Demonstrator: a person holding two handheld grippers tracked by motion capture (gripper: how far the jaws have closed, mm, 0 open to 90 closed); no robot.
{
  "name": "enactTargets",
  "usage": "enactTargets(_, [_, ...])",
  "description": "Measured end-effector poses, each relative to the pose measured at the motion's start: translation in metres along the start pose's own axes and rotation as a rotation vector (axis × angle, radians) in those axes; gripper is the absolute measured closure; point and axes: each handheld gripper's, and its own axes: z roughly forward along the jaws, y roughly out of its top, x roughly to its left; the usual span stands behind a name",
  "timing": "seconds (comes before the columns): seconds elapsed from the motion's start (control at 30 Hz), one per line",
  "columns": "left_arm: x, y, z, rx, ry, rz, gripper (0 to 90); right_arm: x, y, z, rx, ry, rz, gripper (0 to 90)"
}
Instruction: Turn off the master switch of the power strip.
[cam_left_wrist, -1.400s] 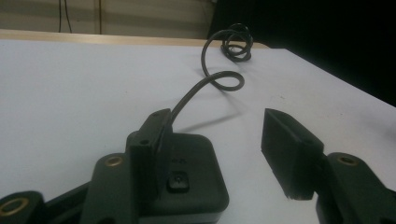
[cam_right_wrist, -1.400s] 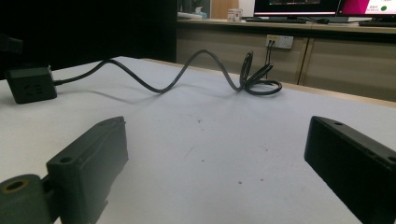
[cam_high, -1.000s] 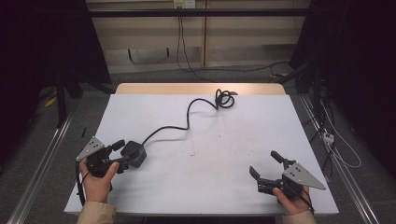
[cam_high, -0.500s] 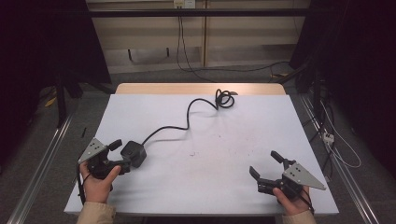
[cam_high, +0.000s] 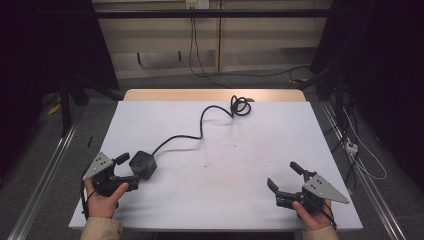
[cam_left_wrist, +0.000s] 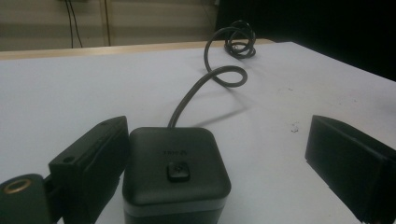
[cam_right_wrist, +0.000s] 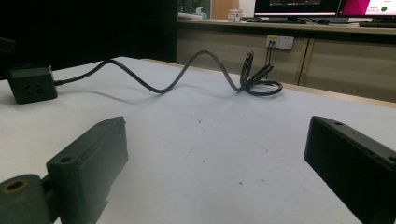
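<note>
Jaws of my left gripper (cam_high: 127, 167) have just been opening and now stand spread, the black socket cube (cam_left_wrist: 175, 170) between them, beside one jaw on the white table (cam_high: 225, 200). Right gripper (cam_high: 282, 180): spread, empty, well apart.

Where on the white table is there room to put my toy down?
Biggest bare patch: the middle of the table, between the cube power socket and the right gripper. The far right side is bare too. It is crowded along the black cable.
</note>
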Motion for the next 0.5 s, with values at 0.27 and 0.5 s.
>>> enactTargets(0.27, [0.0030, -0.0043, -0.0065, 0.008, 0.006, 0.001, 6.1, 0.0000, 0.0000, -0.0002, 0.000, -0.001, 0.002, 5.4])
enactTargets(0.5, [0.0069, -0.0069, -0.0100, 0.013, 0.012, 0.006, 5.9, -0.0006, -0.0003, -0.0004, 0.001, -0.002, 0.001, 5.4])
